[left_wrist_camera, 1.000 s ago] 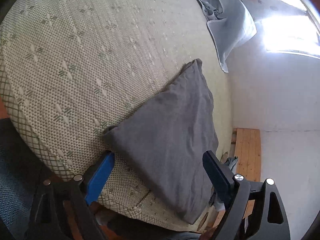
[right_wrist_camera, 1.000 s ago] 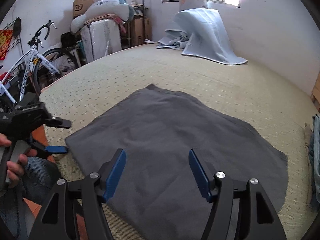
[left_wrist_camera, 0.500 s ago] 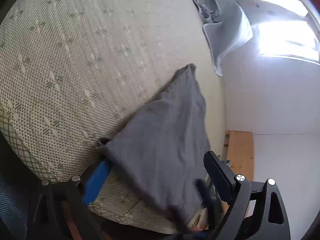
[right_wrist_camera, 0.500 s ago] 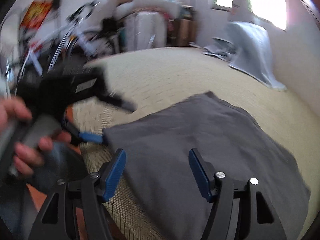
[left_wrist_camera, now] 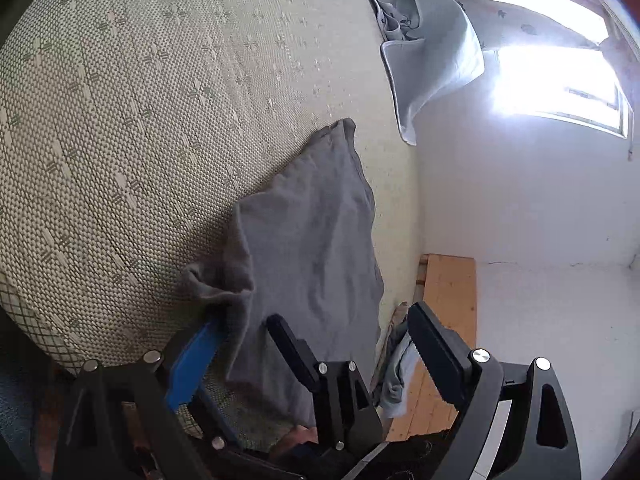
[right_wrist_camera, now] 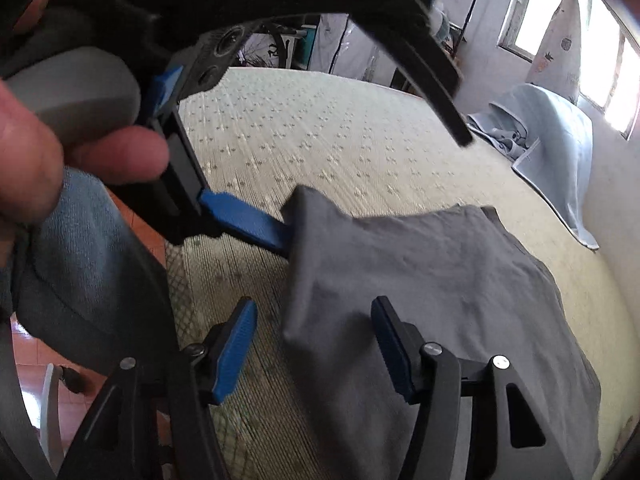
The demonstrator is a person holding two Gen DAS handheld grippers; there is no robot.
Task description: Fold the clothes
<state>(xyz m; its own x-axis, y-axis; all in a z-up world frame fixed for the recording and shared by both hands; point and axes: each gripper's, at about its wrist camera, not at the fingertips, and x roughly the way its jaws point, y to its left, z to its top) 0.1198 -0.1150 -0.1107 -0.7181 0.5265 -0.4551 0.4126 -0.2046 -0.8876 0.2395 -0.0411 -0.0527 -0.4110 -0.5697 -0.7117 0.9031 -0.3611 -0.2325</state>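
Cloth (right_wrist_camera: 432, 280) edge sits between the right gripper (right_wrist_camera: 316, 356) jaws, just closing, unpinched; left gripper (left_wrist_camera: 304, 340), at 9 o'clock, gapes. Clamp both corners before lifting.

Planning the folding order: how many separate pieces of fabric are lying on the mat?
2. The grey garment lies at the near edge between the grippers; the pale blue cloth is heaped at the far corner by the window. More may lie outside view.

We see a woven mat (left_wrist_camera: 160, 120) covering the bed, a pale blue blanket (right_wrist_camera: 560, 152) heaped at its far edge beneath a bright window (left_wrist_camera: 560, 80), and wooden boards (left_wrist_camera: 452, 300) along the white wall (left_wrist_camera: 520, 200).
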